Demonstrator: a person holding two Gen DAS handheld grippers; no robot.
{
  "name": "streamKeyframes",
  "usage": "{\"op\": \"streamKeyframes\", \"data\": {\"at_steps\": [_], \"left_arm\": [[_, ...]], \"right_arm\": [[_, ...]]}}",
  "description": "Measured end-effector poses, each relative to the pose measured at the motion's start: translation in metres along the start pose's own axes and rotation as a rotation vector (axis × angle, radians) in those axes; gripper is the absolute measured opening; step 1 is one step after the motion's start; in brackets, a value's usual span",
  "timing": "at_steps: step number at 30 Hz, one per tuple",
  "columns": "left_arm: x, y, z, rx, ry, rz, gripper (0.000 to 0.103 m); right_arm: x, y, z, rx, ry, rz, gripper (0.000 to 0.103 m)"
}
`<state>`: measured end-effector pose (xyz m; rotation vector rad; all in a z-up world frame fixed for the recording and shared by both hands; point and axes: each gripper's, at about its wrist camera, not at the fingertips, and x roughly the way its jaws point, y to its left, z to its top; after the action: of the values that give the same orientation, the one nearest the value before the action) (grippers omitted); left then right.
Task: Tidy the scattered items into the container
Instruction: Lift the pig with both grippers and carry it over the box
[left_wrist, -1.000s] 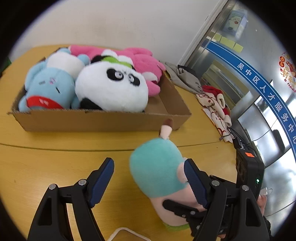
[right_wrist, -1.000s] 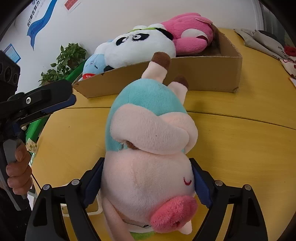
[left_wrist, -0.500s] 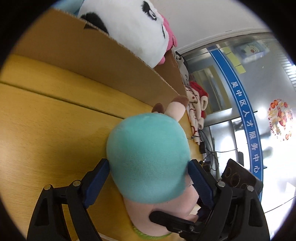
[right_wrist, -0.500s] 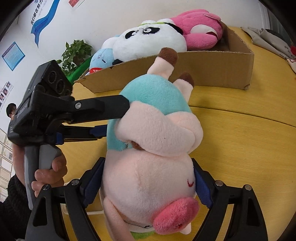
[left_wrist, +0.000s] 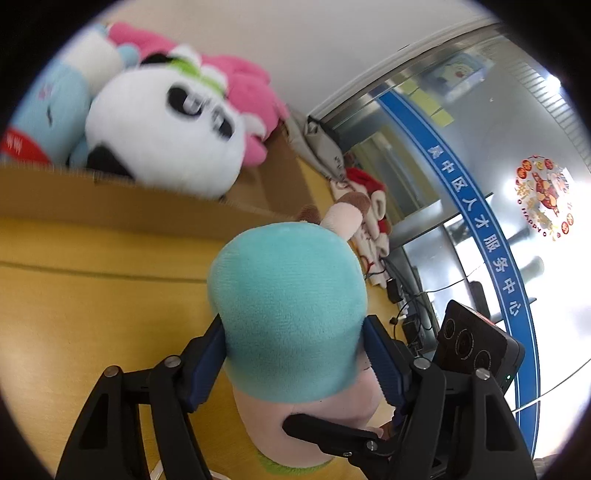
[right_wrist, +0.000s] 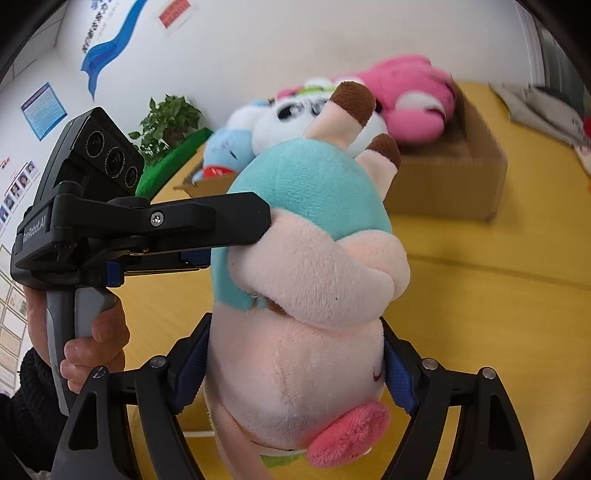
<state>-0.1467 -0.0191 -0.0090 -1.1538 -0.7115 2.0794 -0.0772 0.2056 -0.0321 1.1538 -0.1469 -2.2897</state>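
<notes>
Both hand-held grippers pinch one plush pig (right_wrist: 306, 295). From the right wrist view, the right hand-held gripper (right_wrist: 295, 365) has its blue pads against the pig's pale head, jaws closing, while the left hand-held gripper (right_wrist: 236, 229) comes in from the side at the teal body — a bare hand (right_wrist: 92, 343) on its grip. Only the left wrist view shows the left hand-held gripper's (left_wrist: 295, 360) pads pressing both teal flanks, jaws closing. Beyond, near the yellow surface's (left_wrist: 92, 314) far edge, the cardboard box (left_wrist: 110, 206) holds a panda plush (left_wrist: 166, 140), a blue plush (left_wrist: 48, 110) and a pink plush (left_wrist: 247, 96).
</notes>
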Motion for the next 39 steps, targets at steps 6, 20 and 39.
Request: {"op": "streamKeyframes", "data": {"at_steps": [6,20,39], "left_arm": [[-0.026,-0.051,0.039,0.144,-0.08,-0.001,0.071],[-0.002,-0.142,0.174,0.43,-0.135,0.112,0.071],[0.149,-0.013,0.165,0.252,0.13,0.292,0.072]], "right_arm": [[-0.039,0.017,0.039,-0.071,-0.116,-0.024,0.084],[-0.072,-0.011,0.19,-0.167,-0.279,-0.09,0.084],[0.1,-0.121,0.148,-0.121,0.034,-0.217,0.084]]}}
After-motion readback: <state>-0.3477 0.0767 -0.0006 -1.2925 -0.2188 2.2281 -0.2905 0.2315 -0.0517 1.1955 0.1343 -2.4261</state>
